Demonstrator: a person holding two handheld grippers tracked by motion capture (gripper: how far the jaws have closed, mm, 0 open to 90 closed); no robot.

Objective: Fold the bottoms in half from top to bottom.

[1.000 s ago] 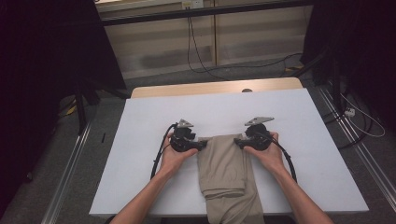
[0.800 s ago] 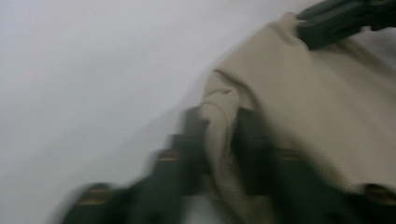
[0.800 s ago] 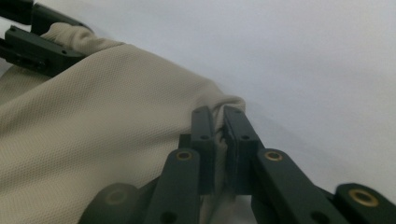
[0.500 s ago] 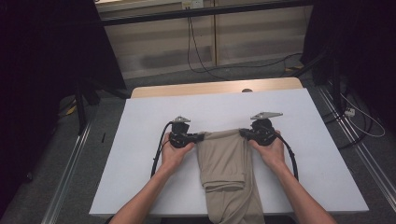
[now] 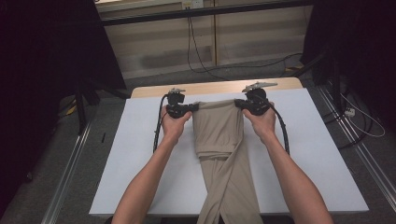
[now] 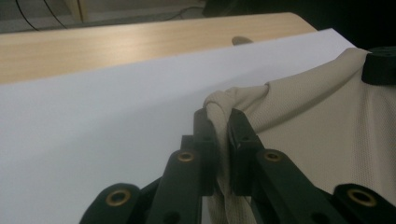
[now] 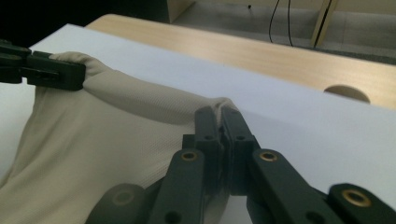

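Both forearms reach forward from the near edge, hands level and apart above the white table (image 5: 140,140). The left gripper (image 5: 192,108) and right gripper (image 5: 239,103) each pinch a far corner of the beige trousers (image 5: 219,135), jaws clamped on cloth, lifting that folded edge while the legs trail off the near edge.

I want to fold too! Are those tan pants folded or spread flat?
Folded: the tan pants are doubled over, their top edge lifted between both grippers, legs trailing off the table's near edge.
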